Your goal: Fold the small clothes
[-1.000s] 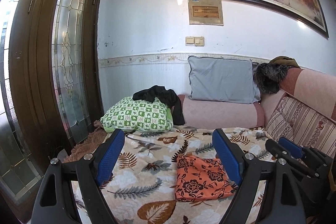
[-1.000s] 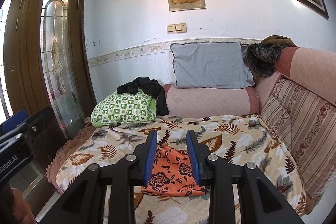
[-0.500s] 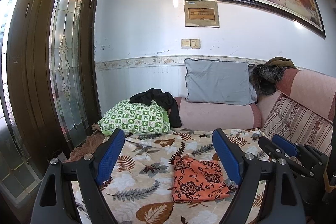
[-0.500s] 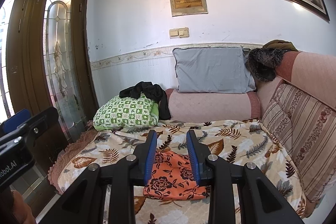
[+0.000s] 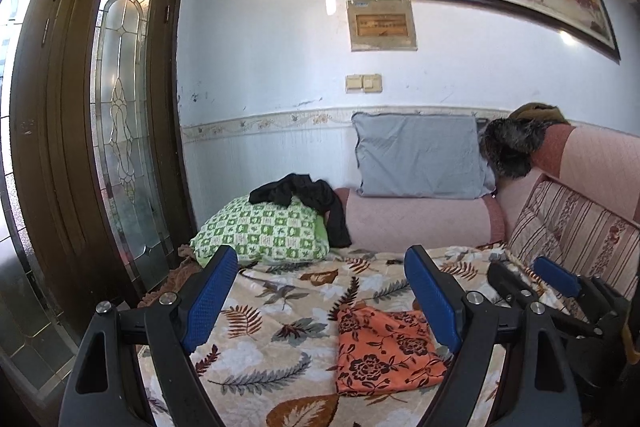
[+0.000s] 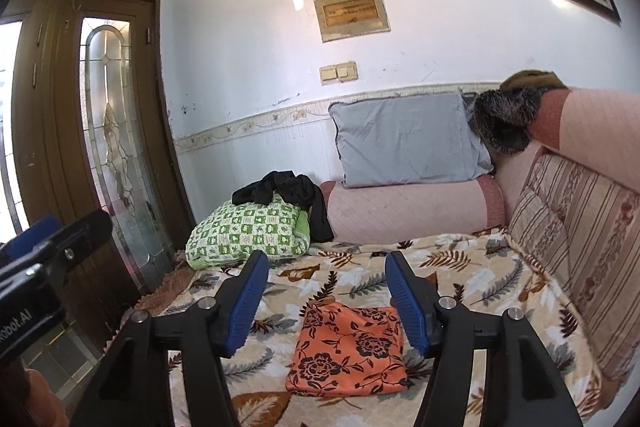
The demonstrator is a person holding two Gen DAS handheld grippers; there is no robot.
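Left gripper wide apart, empty, right gripper just been opening, empty above folded orange cloth

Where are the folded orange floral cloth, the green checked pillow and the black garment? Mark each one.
orange floral cloth (image 6: 347, 351), right wrist view, middle of its folded top face.
green checked pillow (image 6: 246, 233), right wrist view, centre of its front.
black garment (image 5: 308, 193), left wrist view, bunched part atop the pillow.

Leaf blanket bare around folded orange cloth; green pillow, pink bolster block far edge.
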